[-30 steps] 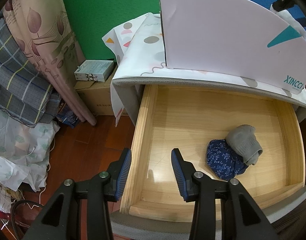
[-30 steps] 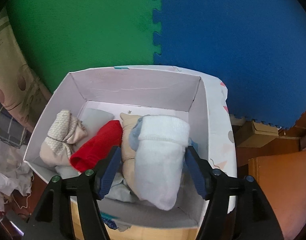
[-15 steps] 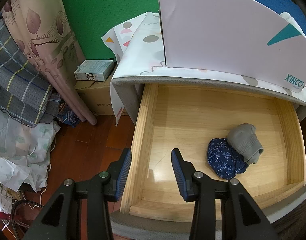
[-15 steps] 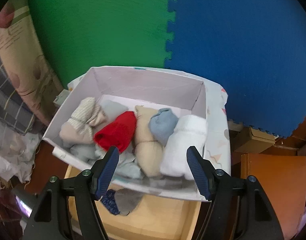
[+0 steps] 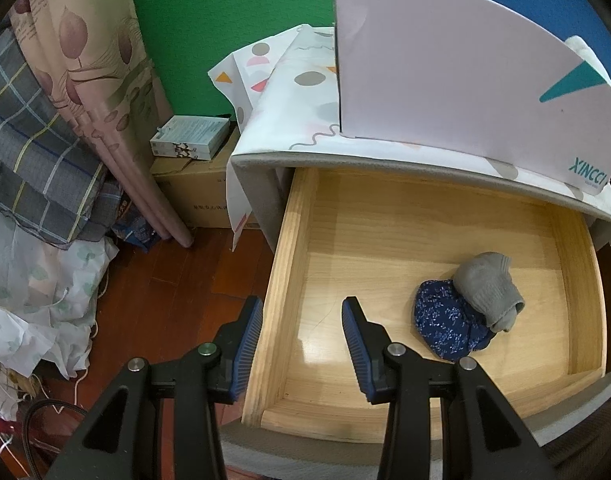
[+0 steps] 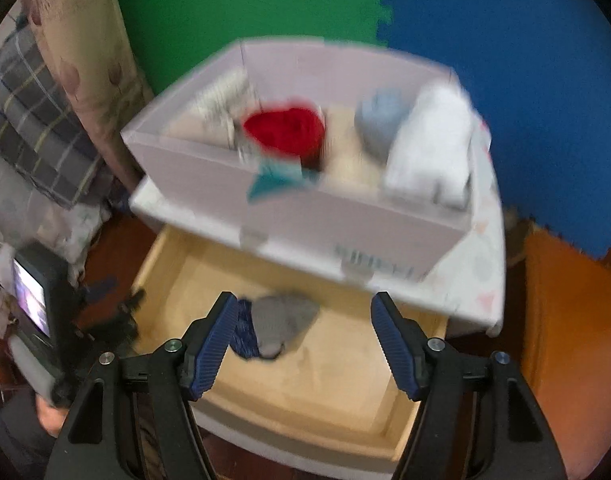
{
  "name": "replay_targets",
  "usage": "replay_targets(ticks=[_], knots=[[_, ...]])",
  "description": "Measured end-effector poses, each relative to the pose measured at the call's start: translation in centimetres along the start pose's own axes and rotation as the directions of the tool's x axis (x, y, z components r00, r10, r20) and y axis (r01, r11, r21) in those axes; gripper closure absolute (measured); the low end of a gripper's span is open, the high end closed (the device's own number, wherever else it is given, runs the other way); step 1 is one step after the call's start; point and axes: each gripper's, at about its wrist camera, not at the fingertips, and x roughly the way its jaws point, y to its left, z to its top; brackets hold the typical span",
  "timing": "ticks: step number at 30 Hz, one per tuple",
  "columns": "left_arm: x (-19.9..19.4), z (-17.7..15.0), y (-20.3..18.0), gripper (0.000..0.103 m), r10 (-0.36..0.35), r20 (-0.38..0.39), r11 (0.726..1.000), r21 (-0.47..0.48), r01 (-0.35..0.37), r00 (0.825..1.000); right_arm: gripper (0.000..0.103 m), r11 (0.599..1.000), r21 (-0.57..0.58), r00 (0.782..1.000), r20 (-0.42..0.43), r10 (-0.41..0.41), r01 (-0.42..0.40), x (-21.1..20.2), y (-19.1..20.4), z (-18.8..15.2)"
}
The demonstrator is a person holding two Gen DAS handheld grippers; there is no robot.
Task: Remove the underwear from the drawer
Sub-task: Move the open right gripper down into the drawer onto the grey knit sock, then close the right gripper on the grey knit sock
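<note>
Drawer (image 5: pixel 385 236) open. Grey bundle (image 5: pixel 487 290) and blue patterned bundle (image 5: pixel 445 320) lie touching inside. Right hand-held gripper (image 6: pixel 303 330) released, empty, above them; left hand-held gripper (image 5: pixel 301 336) released, at drawer's edge. Reaching step; next, descend and pinch grey bundle.

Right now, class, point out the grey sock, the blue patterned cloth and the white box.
grey sock (image 5: pixel 487 290), left wrist view, its middle.
blue patterned cloth (image 5: pixel 443 320), left wrist view, its middle.
white box (image 5: pixel 445 92), left wrist view, front wall.
</note>
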Motion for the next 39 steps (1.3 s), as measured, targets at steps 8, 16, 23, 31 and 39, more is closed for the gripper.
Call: replay_targets(ticks=[8, 16, 23, 31, 39], knots=[[0.2, 0.0, 0.8, 0.061, -0.019, -0.011, 0.999, -0.027, 0.019, 1.000, 0.045, 0.994, 0.102, 0.989, -0.137, 0.052, -0.038, 7.6, -0.1, -2.4], [0.4, 0.1, 1.2, 0.061, -0.031, -0.025, 0.998, -0.047, 0.029, 0.999, 0.045, 0.997, 0.076, 0.982, -0.188, 0.025, -0.011, 13.4, 1.5, -2.0], [0.5, 0.0, 1.5, 0.061, -0.037, -0.036, 0.997, -0.066, 0.034, 0.999, 0.044, 0.997, 0.082, 0.977, -0.212, 0.018, -0.001, 16.4, 2.0, -1.8], [0.5, 0.1, 1.5, 0.061, -0.034, -0.042, 0.998, -0.063, 0.031, 0.999, 0.041, 0.999, 0.037, 0.972, -0.237, -0.003, 0.012, 18.3, 3.2, -1.7], [0.6, 0.1, 1.5, 0.061, -0.033, -0.046, 0.998, -0.057, 0.030, 0.998, 0.050, 0.999, 0.032, 0.966, -0.257, -0.013, 0.022, 18.5, 2.9, -2.4]])
